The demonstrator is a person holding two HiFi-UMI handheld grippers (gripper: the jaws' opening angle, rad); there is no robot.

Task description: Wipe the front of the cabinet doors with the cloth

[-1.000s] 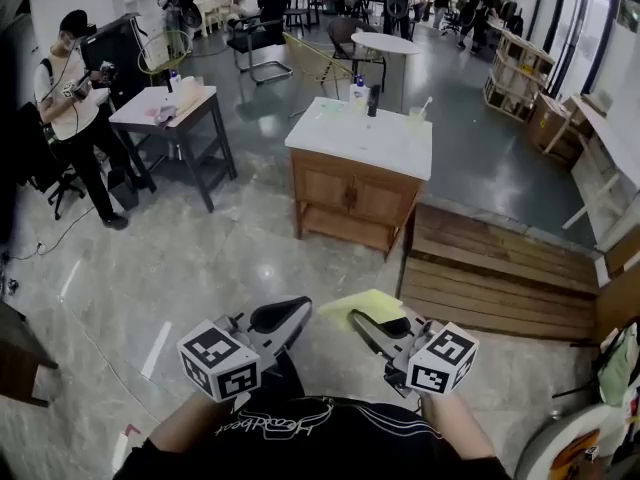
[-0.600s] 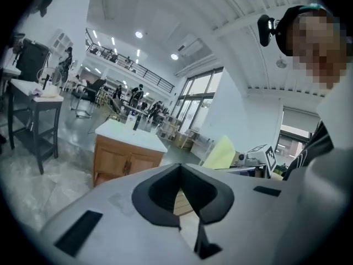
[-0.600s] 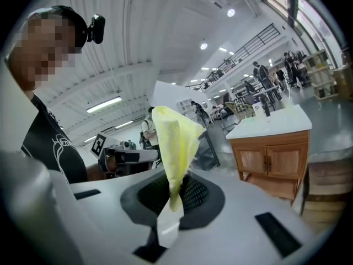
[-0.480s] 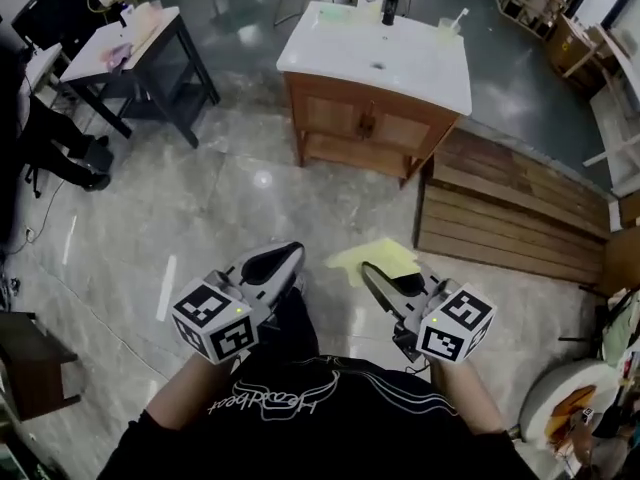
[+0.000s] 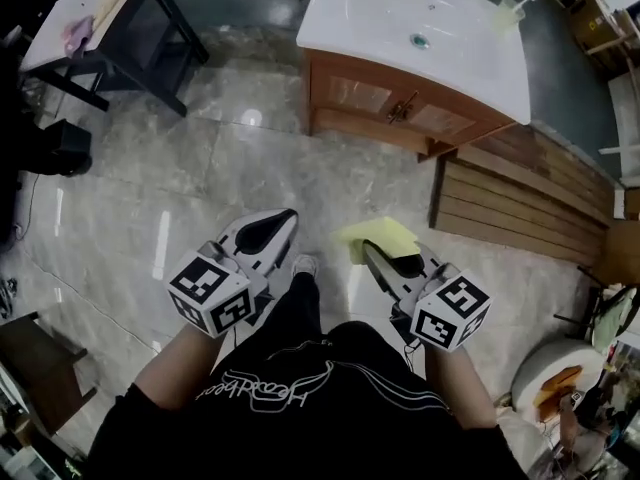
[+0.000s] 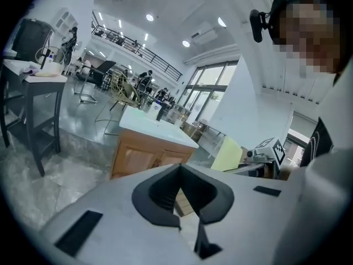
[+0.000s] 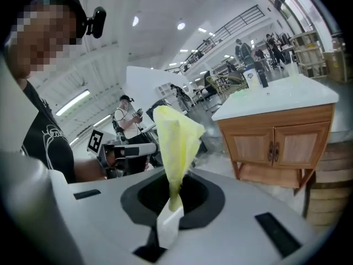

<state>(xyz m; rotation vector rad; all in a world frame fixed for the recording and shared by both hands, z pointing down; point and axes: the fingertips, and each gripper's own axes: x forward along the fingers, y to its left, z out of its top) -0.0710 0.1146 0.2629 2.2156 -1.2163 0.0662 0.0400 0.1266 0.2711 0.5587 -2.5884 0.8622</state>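
Right tongs (image 7: pixel 170 206) are clamped on one corner of the yellow cloth (image 7: pixel 174 134). The rest of it stands up loose above the jaws, so a free patch is available to press on a surface. Left tongs (image 6: pixel 186 217) are nearly closed with nothing between them; they look like a spare, held low beside the right. Both ride close to the person's torso over the marble floor (image 5: pixel 200 188), pointing ahead at the wooden cabinet (image 5: pixel 400 118). The cabinet is well apart from the tongs. Its two cabinet doors (image 7: pixel 276 143) are closed and face the person, handles at the centre seam. The white counter (image 5: pixel 380 18) on top has a sink drain (image 5: pixel 420 40).

Judgement: approach phase, wiping not yet begun. Next needs closing in and dropping low, since the doors sit under the counter overhang. Risk: a corner-only grip could let the cloth slip under wiping pressure.
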